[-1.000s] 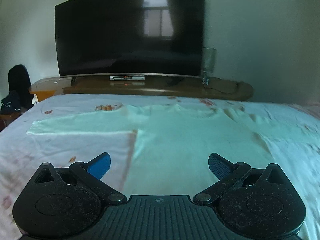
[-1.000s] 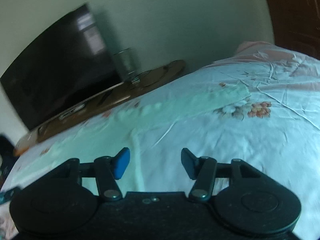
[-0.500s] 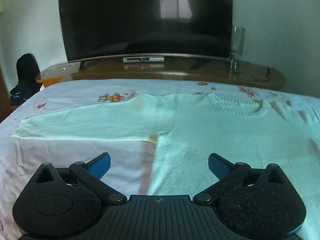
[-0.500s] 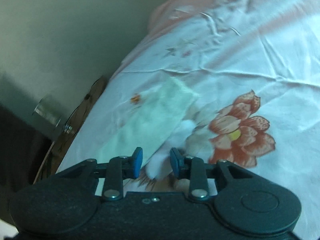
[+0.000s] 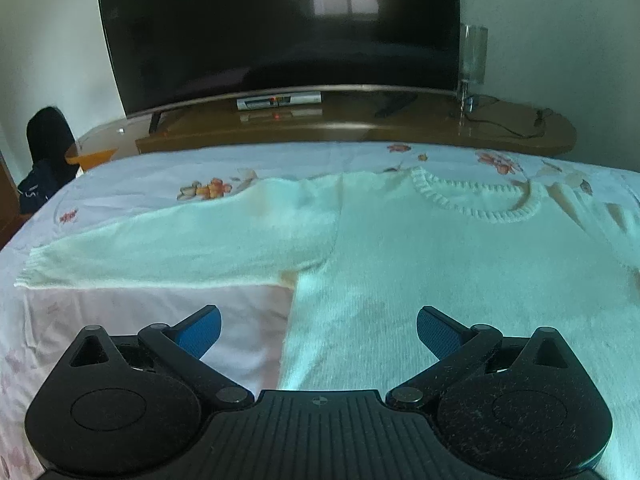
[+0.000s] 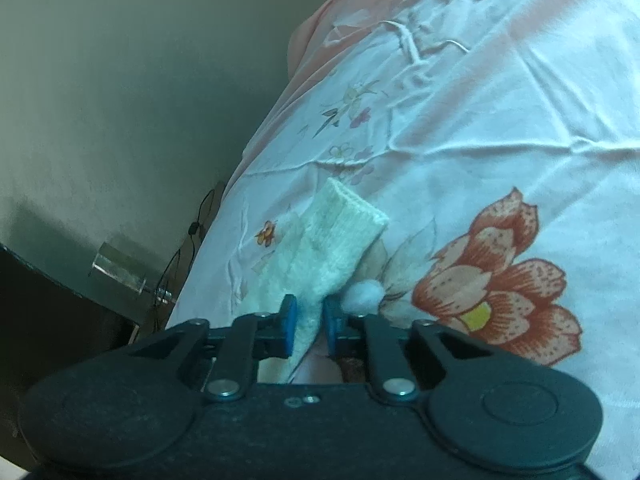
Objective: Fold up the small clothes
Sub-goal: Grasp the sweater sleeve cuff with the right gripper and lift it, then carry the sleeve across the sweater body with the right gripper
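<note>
pale cream knit sweater (image 5: 460, 272) on white sheet (image 6: 500, 120) with orange-red flowers.

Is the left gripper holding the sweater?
No, the left gripper is wide open above the white sweater, its blue pads touching nothing.

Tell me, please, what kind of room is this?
Most likely a bedroom at home: a bed with a flowered sheet, a large television on a wooden stand at its foot, and a pale sweater spread for folding.
</note>
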### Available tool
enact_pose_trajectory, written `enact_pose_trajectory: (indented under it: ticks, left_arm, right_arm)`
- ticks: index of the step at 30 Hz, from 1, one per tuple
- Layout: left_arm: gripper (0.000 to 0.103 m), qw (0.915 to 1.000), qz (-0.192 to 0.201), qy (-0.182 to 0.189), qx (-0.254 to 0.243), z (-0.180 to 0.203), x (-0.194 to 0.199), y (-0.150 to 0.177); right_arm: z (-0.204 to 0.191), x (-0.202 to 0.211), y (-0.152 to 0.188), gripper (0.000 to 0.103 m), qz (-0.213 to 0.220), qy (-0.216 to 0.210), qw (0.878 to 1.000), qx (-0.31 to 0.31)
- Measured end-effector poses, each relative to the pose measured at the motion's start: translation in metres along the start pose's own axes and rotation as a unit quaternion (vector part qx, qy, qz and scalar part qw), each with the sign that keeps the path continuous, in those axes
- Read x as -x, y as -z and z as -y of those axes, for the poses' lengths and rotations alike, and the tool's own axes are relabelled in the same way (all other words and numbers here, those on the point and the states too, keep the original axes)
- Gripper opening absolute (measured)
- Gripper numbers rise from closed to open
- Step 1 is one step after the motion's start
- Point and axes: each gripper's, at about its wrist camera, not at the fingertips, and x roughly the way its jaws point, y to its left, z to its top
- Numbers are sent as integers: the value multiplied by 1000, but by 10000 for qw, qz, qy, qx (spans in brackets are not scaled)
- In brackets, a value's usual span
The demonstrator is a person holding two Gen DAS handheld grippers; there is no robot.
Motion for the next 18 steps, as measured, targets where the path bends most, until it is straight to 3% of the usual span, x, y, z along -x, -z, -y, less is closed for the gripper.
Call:
enact_pose_trajectory:
  ticks: [4,8,12,18]
  left_arm:
    - [103,9996,-262,27,-58,-7,-3,4]
    - [103,9983,-538,19,-213,-17,-9,9]
    - [103,9985,-487,-75,-231,-28,-8,9]
    - [103,9982,-584,-113,-108,-50,-19,2]
  right_arm:
    - [-5,-3,1,8,93,67,9997,209]
    - [-42,-6,13,8,242,282,9939,1042]
    - [-95,-9,37,8,212,-1,9864,1628]
    - [-156,-9,82,7,-247,-381,9777,2052]
